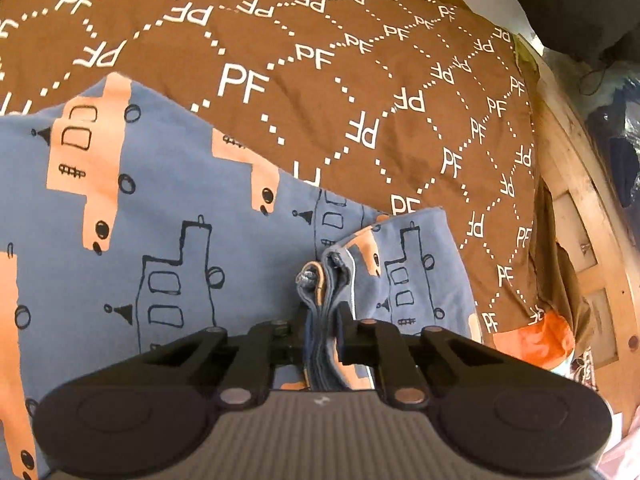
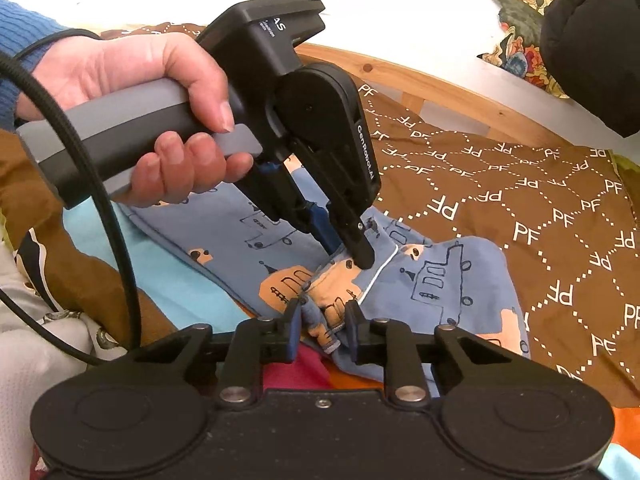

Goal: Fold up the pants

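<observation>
- Left tool [image 1: 322, 332] clamped on bunched edge of blue pants [image 1: 160, 216].
- Right tool [image 2: 322, 326] narrowed around pants hem, pinching it.
- Spread over brown bedcover [image 1: 360, 80].

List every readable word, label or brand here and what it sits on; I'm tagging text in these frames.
"PF": repeated in white across the brown bedspread, many copies upside down or mirrored.
"GenRobot.AI": white, on the left gripper, along its black side, in the right wrist view.
"AS" with small print beneath: on that gripper's top housing; cut off, small print unreadable.
The pants carry drawings only, no text.
</observation>
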